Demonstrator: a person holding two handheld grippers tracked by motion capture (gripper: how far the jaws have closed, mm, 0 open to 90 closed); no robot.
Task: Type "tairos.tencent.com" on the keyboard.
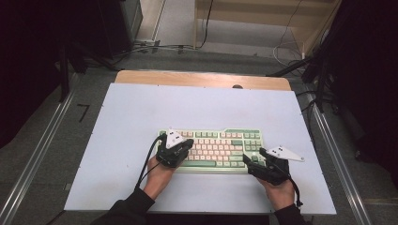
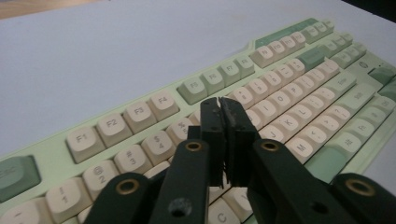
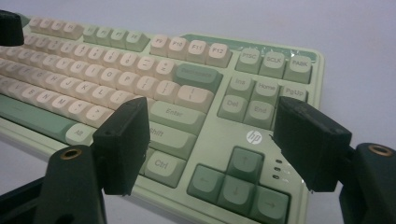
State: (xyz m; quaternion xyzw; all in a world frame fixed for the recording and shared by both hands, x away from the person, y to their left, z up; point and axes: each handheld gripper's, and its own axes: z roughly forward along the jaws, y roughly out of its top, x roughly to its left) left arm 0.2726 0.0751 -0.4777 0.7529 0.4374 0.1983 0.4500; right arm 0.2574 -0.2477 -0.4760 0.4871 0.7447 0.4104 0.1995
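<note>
Pale sheet (image 1: 141,117) covers wooden tabletop (image 1: 202,78). Grey floor (image 1: 56,131), metal rails (image 1: 33,159) either side. Light wood furniture (image 1: 263,18) behind, cables (image 1: 155,47) trailing; dark corners.

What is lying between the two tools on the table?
In the high view, the green keyboard spans the stretch between the left tool and the right tool.

A pale green keyboard (image 1: 213,147) with cream and green keys lies flat on the white tabletop.
</note>
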